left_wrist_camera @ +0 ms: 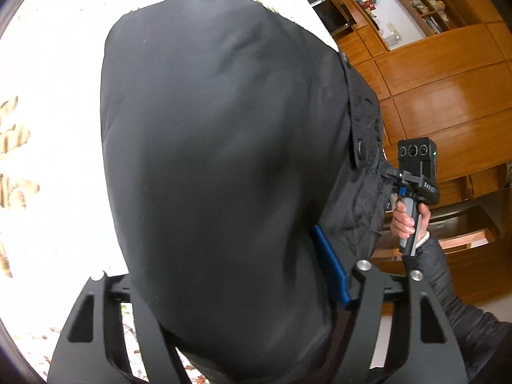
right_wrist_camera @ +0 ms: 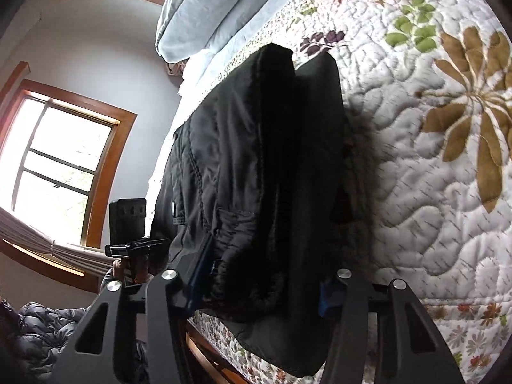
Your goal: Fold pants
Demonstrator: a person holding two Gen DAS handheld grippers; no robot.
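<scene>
Apparently mid-fold: both grippers are lifting the black quilted nylon pants point(right_wrist_camera: 256, 166) over the white floral quilted bedspread point(right_wrist_camera: 432, 160).

Left gripper point(left_wrist_camera: 230, 294): jaws look closed on the cloth, though fabric is hiding the tips.

Right gripper point(right_wrist_camera: 262, 291): jaws are sitting part-closed, pinching a thick bunched edge.

Next move, likely: carrying the held edge across and laying it flat and aligned.

Left view alone is showing the waistband snap point(left_wrist_camera: 362, 149) and wooden cabinets point(left_wrist_camera: 448, 73); right view, the window point(right_wrist_camera: 60, 166) and pale blue pillows point(right_wrist_camera: 198, 12).
</scene>
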